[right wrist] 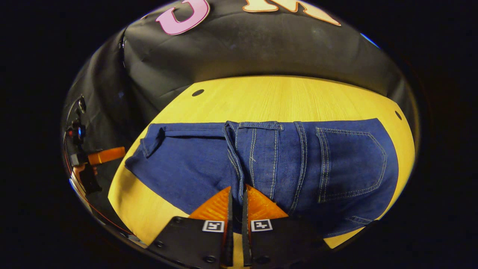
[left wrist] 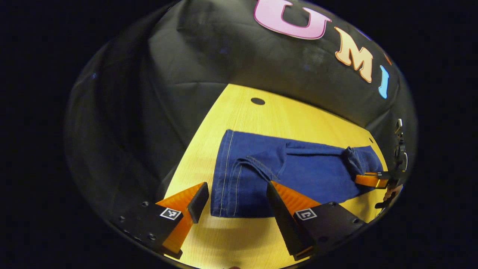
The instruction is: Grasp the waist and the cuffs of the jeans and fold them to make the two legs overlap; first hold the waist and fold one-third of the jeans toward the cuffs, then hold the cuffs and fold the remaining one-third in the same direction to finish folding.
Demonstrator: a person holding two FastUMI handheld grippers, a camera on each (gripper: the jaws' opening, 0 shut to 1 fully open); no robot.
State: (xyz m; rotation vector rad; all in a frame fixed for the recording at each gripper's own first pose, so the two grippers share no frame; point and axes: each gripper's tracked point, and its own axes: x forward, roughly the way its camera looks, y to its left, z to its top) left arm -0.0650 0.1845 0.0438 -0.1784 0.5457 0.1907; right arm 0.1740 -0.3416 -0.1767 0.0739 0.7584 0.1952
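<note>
No brand tag or readable writing shows on the jeans; the square black-and-white markers on both grippers carry coded patterns, not words. In the left gripper view, the left gripper hangs just above the near edge of the wooden table with its fingers spread wide and nothing between them; one finger sits over bare wood to the left of the cloth, the other overlaps the lower edge of the denim, though whether it touches cannot be told. The jeans lie flat across the table, dark blue denim with pale stitched seams, their left end a straight hemmed edge. A small round dark hole marks the wood behind them. At the far right the other gripper and a bit of the hand holding it are squeezed against the rim and hard to make out. In the right gripper view, the right gripper has its fingers clenched on a raised fold of the jeans at the near edge, the pinched cloth hidden between them. A stitched back pocket lies to the right, its lower corner cut off by the rim.
</note>
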